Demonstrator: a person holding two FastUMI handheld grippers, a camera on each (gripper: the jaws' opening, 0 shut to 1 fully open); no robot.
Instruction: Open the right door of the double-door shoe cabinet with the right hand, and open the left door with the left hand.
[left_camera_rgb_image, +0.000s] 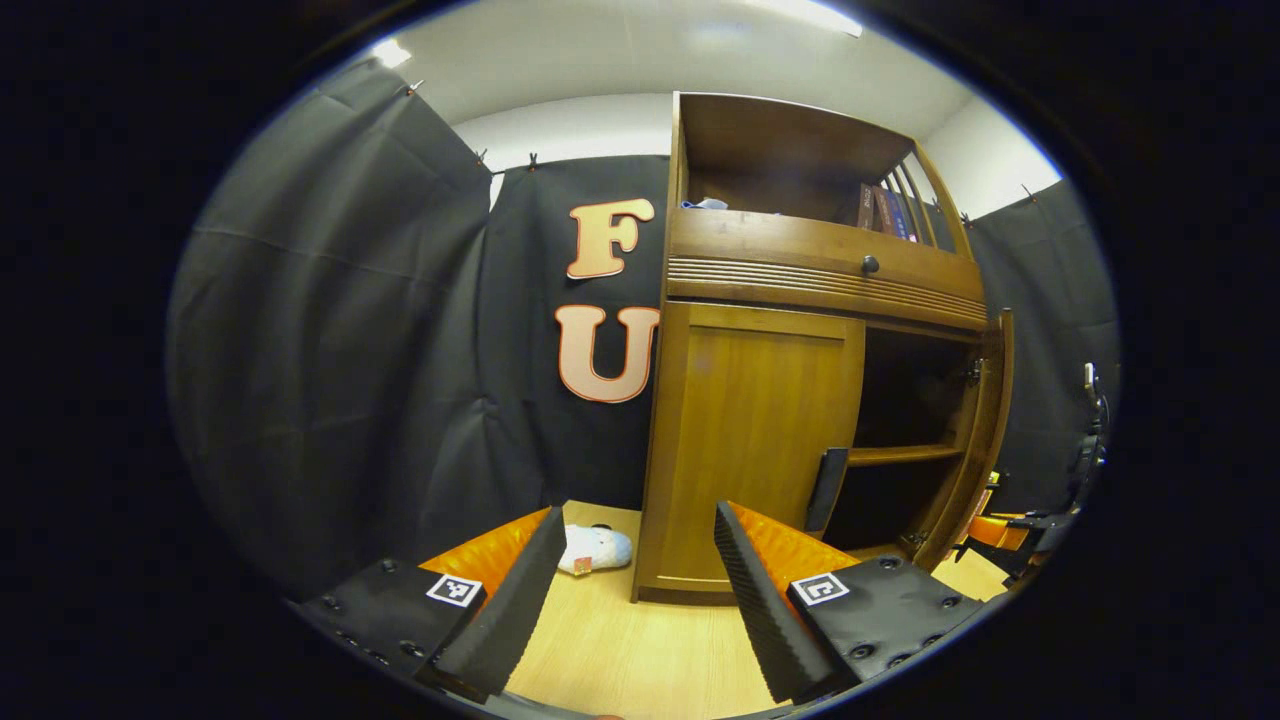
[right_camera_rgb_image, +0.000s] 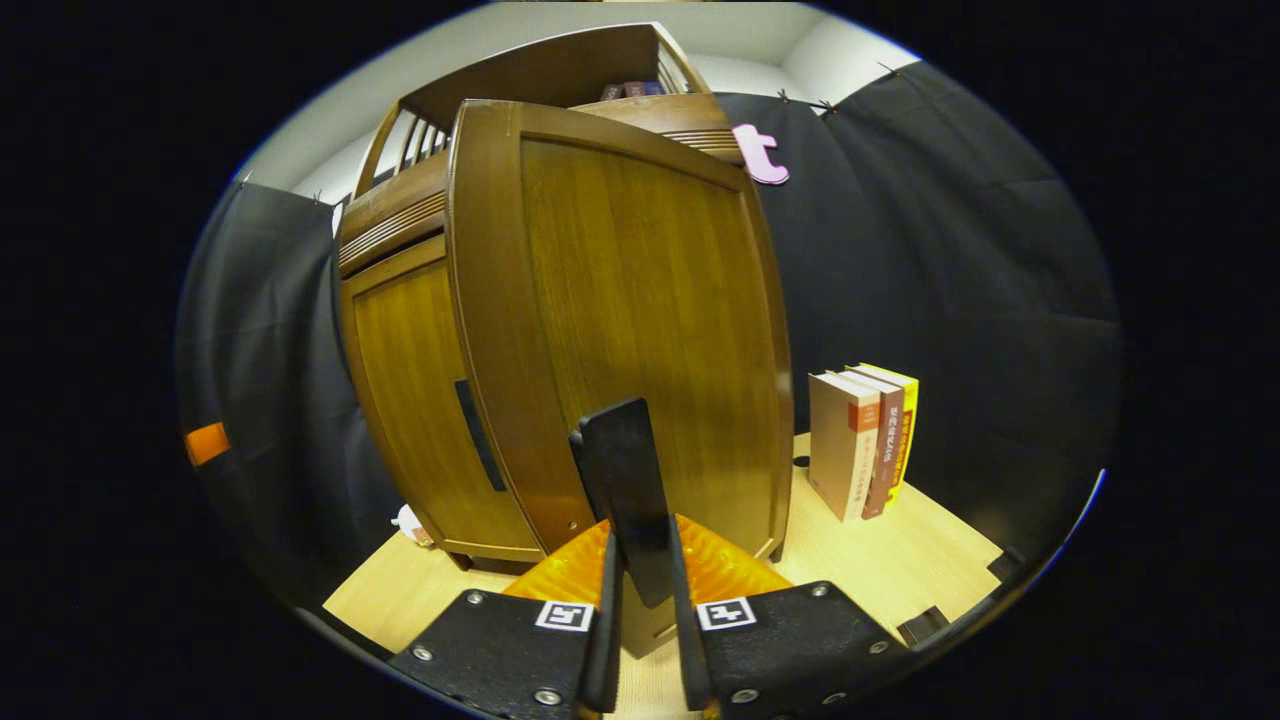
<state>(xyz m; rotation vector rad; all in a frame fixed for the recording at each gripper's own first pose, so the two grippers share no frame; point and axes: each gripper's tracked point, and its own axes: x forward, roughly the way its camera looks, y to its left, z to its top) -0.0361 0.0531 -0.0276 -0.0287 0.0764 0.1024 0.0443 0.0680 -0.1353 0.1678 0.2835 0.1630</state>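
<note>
Fingers of the right gripper (right_camera_rgb_image: 645, 610) are clamped on the dark handle (right_camera_rgb_image: 630, 480) of the right door (right_camera_rgb_image: 640, 330), which is swung wide from the shoe cabinet (left_camera_rgb_image: 800, 270). The left gripper (left_camera_rgb_image: 630, 590) is held spread and empty before the closed left door (left_camera_rgb_image: 750, 440), near its handle (left_camera_rgb_image: 827, 490). Three books (right_camera_rgb_image: 865, 440) are stood upright on the floor; a white object (left_camera_rgb_image: 595, 548), perhaps a slipper, is seen beside the cabinet.

Even overhead ceiling light (left_camera_rgb_image: 800, 12), dim cabinet interior (left_camera_rgb_image: 900, 390), sharp focus, strong fisheye bending at edges
</note>
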